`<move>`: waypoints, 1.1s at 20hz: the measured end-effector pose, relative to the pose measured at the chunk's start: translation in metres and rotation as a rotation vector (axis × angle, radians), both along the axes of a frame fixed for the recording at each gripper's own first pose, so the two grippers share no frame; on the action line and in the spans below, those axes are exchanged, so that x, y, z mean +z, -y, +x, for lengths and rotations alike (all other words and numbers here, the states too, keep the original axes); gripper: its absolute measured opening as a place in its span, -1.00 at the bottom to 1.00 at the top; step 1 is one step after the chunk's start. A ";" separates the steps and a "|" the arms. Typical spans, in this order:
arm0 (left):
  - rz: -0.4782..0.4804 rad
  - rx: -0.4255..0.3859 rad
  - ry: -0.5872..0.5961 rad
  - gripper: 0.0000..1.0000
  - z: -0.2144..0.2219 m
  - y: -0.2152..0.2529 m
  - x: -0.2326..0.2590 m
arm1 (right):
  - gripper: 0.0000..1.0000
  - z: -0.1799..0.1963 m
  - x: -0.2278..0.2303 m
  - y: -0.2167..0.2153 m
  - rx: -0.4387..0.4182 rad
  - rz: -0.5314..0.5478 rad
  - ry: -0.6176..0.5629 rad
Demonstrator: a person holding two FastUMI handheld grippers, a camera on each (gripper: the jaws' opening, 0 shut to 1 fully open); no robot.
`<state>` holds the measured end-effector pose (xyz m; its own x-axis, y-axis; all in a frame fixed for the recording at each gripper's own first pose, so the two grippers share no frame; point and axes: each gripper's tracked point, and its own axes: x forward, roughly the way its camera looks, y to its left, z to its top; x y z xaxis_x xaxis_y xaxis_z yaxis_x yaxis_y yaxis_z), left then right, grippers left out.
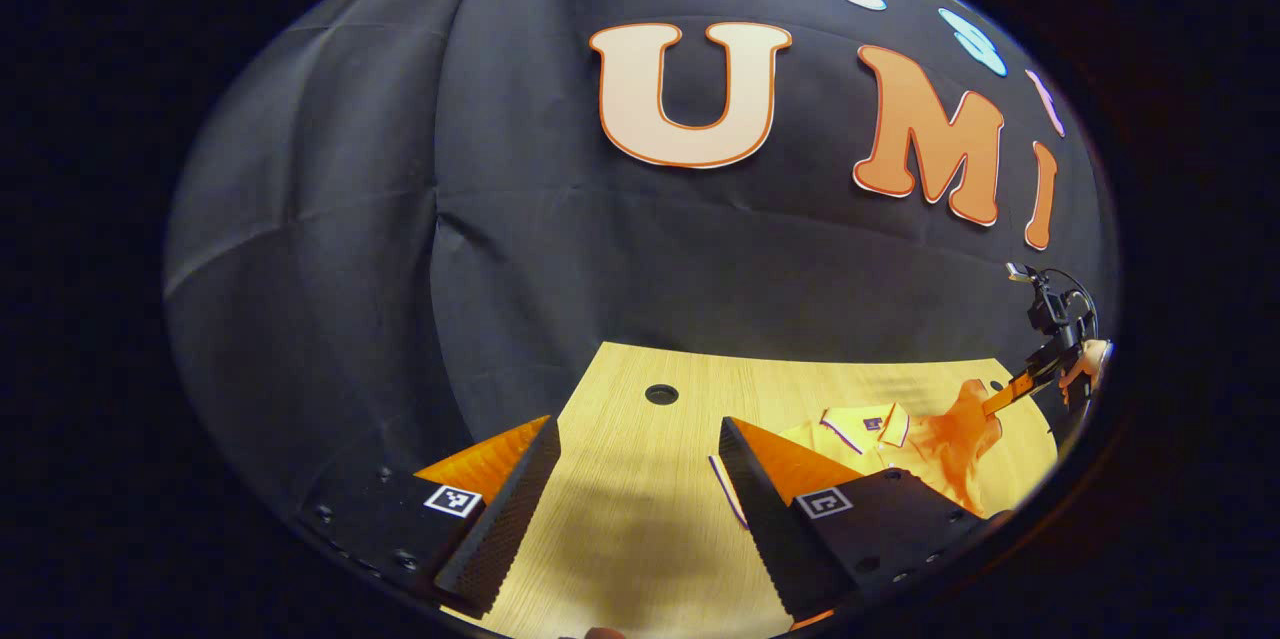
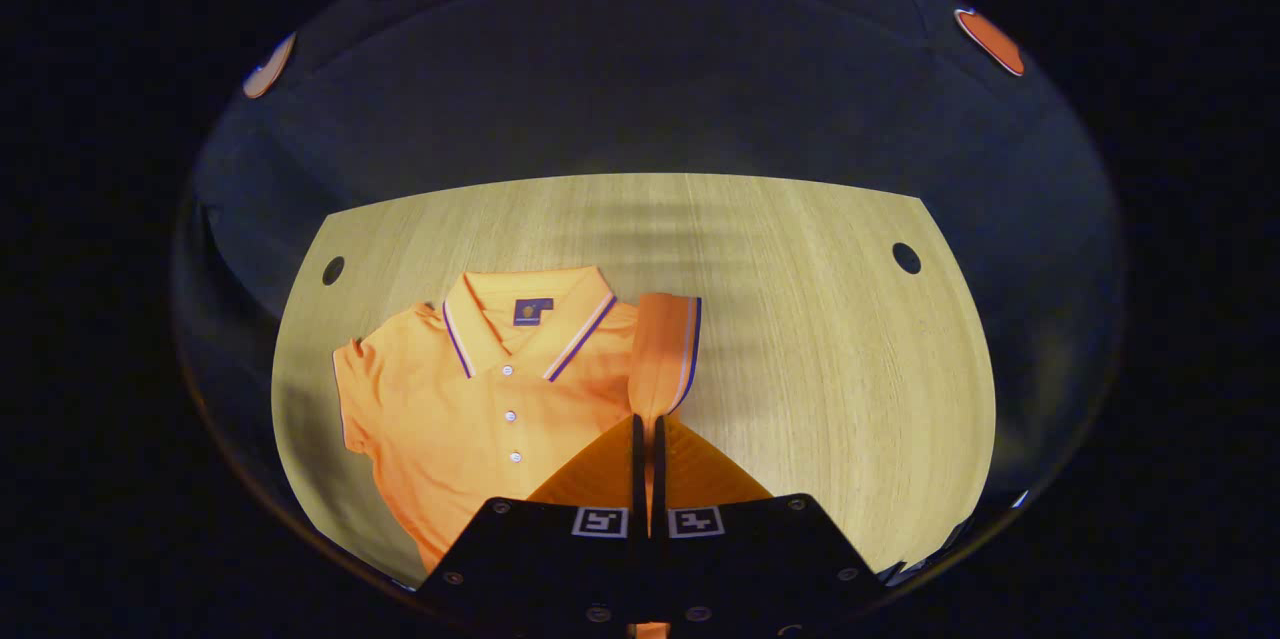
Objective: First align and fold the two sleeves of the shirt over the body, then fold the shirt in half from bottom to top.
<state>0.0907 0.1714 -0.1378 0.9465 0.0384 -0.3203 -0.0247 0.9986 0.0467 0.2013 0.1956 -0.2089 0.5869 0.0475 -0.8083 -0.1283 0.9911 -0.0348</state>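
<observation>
An orange polo shirt with a striped collar lies face up on the wooden table, buttons showing. My right gripper is shut on the shirt's right-hand sleeve and holds it lifted off the table, striped cuff up. The other sleeve lies flat, spread out to the left. In the left gripper view the shirt lies to the right, partly behind one finger, with the raised sleeve pinched by the far gripper. My left gripper is open above bare table beside the shirt, holding nothing.
The table has round holes near its far corners, and one lies just ahead of my left gripper. A hand holds the far gripper at the right edge. The black cloth wall rises right behind the table.
</observation>
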 end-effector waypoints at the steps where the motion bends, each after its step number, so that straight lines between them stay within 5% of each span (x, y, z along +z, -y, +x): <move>1: 0.000 0.003 -0.004 0.95 -0.001 -0.004 -0.001 | -0.99 0.000 -0.003 -0.012 0.024 0.002 0.000; 9: -0.009 0.008 -0.046 0.96 -0.004 -0.019 -0.019 | -0.95 -0.013 -0.047 -0.090 0.191 0.018 -0.050; 13: -0.007 -0.001 -0.063 0.96 -0.005 -0.015 -0.027 | -0.67 -0.019 -0.058 -0.118 0.243 0.075 -0.077; 14: -0.011 -0.005 -0.068 0.96 -0.005 -0.014 -0.027 | -0.54 -0.020 -0.059 -0.123 0.257 0.085 -0.071; 15: -0.013 -0.009 -0.074 0.96 -0.004 -0.011 -0.030 | 0.05 -0.020 -0.056 -0.124 0.265 0.087 -0.056; 17: -0.012 -0.020 -0.080 0.96 0.000 -0.005 -0.030 | 0.85 -0.018 -0.051 -0.126 0.252 0.112 -0.023; 18: -0.009 -0.027 -0.082 0.96 0.002 0.000 -0.031 | 1.00 -0.017 -0.045 -0.125 0.238 0.134 -0.003; 22: 0.002 -0.068 -0.104 0.96 0.009 0.026 -0.032 | 0.99 -0.009 -0.011 -0.101 0.183 0.162 0.105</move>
<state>0.0995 0.1455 -0.1697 0.9088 -0.0240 -0.4164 0.0483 0.9977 0.0480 0.1920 0.2962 -0.2203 0.6370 0.2842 -0.7166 -0.3097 0.9456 0.0996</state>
